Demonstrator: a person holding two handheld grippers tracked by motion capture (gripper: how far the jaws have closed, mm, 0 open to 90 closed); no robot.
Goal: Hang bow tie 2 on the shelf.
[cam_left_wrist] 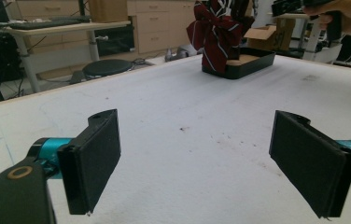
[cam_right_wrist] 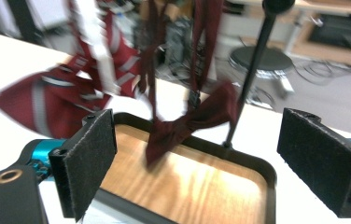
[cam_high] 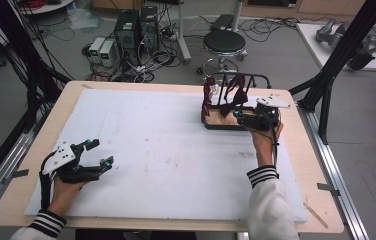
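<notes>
A wide wooden table (cam_high: 296,165) is seen from above, and most of its top is covered by a white foam sheet (cam_high: 166,150). At the far right of the sheet a small stand (cam_high: 233,107) is placed: a black-rimmed tray (cam_right_wrist: 239,161) with a wooden floor, and a black rail (cam_high: 241,76) carried above it on thin posts.

Dark red ties are hung from the rail. A striped tie (cam_right_wrist: 66,100) is draped over the left end and spills outside the tray, blurred in the right gripper view. A plain bow tie (cam_right_wrist: 190,121) is hung lower in the middle, its tip just above the wooden floor.

The right gripper (cam_high: 243,118) is held at the near right corner of the tray, just in front of the bow tie. Its jaws are spread wide, and nothing is pinched between them; the bow tie is seen beyond the gap, untouched.

The left gripper (cam_high: 100,153) is rested on the foam at the near left, well apart from the stand. Its jaws are likewise spread, with bare foam between them.
</notes>
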